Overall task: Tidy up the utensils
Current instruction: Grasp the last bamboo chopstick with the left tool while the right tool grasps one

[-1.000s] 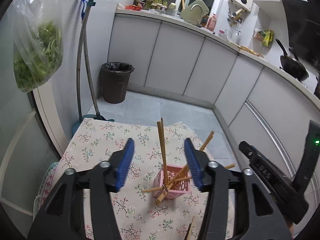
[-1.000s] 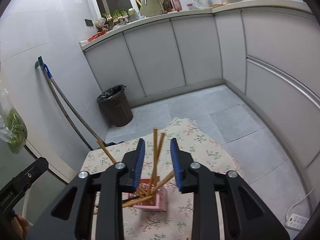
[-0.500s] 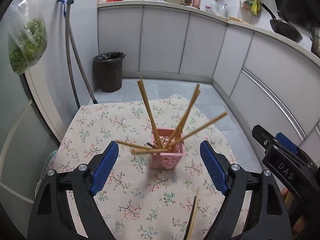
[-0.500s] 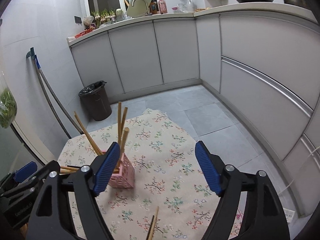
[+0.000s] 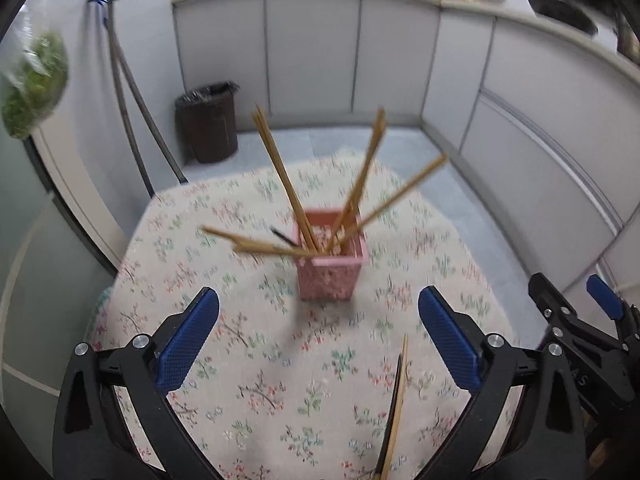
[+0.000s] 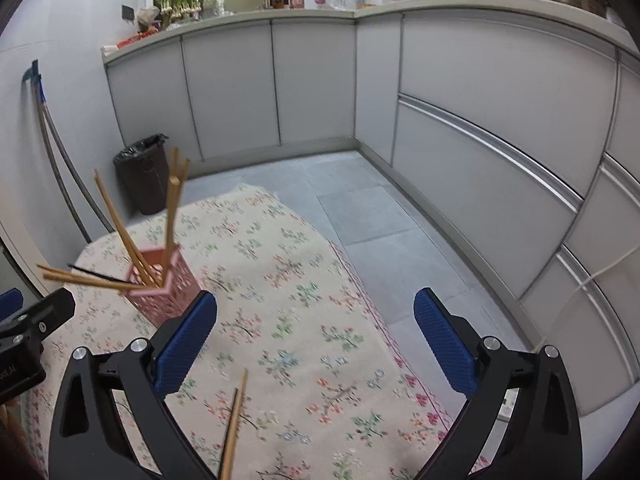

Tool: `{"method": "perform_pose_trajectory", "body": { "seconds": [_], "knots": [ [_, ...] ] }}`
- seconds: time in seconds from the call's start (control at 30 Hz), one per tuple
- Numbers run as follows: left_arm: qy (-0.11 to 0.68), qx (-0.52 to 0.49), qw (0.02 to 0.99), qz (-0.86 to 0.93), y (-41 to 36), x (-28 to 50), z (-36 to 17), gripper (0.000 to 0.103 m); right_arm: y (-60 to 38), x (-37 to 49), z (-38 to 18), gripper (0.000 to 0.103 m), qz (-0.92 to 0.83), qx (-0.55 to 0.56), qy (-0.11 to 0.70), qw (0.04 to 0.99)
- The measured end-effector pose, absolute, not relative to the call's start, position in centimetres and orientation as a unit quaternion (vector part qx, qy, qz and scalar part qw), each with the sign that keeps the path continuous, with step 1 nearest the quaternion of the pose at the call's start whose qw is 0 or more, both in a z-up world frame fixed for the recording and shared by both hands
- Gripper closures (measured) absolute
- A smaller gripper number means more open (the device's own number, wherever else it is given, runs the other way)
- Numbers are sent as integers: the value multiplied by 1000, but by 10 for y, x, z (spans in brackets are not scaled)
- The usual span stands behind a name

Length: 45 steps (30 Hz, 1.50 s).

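A pink perforated holder [image 5: 330, 264] [image 6: 164, 285] stands on the floral tablecloth [image 5: 256, 344] with several wooden chopsticks [image 5: 280, 176] [image 6: 120, 220] splayed out of it. My left gripper [image 5: 318, 334] hangs nearer than the holder, its jaws opening wide with nothing between them. Loose chopsticks [image 5: 396, 412] [image 6: 234, 420], one wooden and one dark, lie on the cloth near the front edge. My right gripper [image 6: 316, 340] is to the right of the holder, jaws opening, empty. Its black body [image 5: 580, 352] shows at the right of the left wrist view.
A dark bin [image 5: 208, 120] [image 6: 144, 172] stands on the tiled floor beyond the table. Grey cabinets [image 6: 460, 120] run along the back and right. A mop handle [image 5: 128, 112] leans on the left wall. A bag of greens [image 5: 34, 80] hangs at the left.
Both grippers went from nearly shut around the upright chopsticks to wide open and drew back and down from the holder. The chopsticks now stand free in the holder.
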<state>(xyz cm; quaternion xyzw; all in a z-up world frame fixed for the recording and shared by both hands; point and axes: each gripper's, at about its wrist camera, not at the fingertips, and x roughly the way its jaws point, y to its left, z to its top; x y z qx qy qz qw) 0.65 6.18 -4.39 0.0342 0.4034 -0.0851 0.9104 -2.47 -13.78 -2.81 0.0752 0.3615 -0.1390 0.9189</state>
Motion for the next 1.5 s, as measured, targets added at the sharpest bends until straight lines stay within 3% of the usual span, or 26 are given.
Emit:
{"method": "perform_pose_trajectory", "body": {
  "seconds": [0.3, 0.53, 1.1, 1.17, 1.23, 1.3, 1.4, 1.43, 1.5],
  "knots": [
    [531, 76, 837, -109, 22, 30, -136, 7, -173, -54, -87, 7, -153, 164, 473, 852],
    [612, 111, 779, -80, 7, 50, -193, 7, -191, -61, -99, 7, -160, 196, 490, 834],
    [635, 120, 760, -69, -7, 68, -228, 8, -201, -55, -113, 7, -142, 235, 521, 808],
    [629, 125, 763, -76, -11, 66, -229, 14, -202, -55, -113, 7, -144, 236, 522, 807],
    [628, 115, 762, -107, -17, 62, -224, 42, -203, -55, -114, 7, -149, 238, 521, 806],
    [625, 117, 762, -120, -21, 58, -221, 58, -205, -55, -115, 7, -156, 240, 520, 805],
    [624, 108, 763, -134, -21, 55, -220, 72, -205, -53, -118, 7, -158, 239, 524, 802],
    [624, 106, 762, -134, -19, 55, -219, 88, -204, -52, -118, 7, -158, 238, 525, 801],
    [624, 102, 764, -129, -12, 53, -218, 99, -200, -49, -120, 7, -153, 235, 530, 800]
  ]
}}
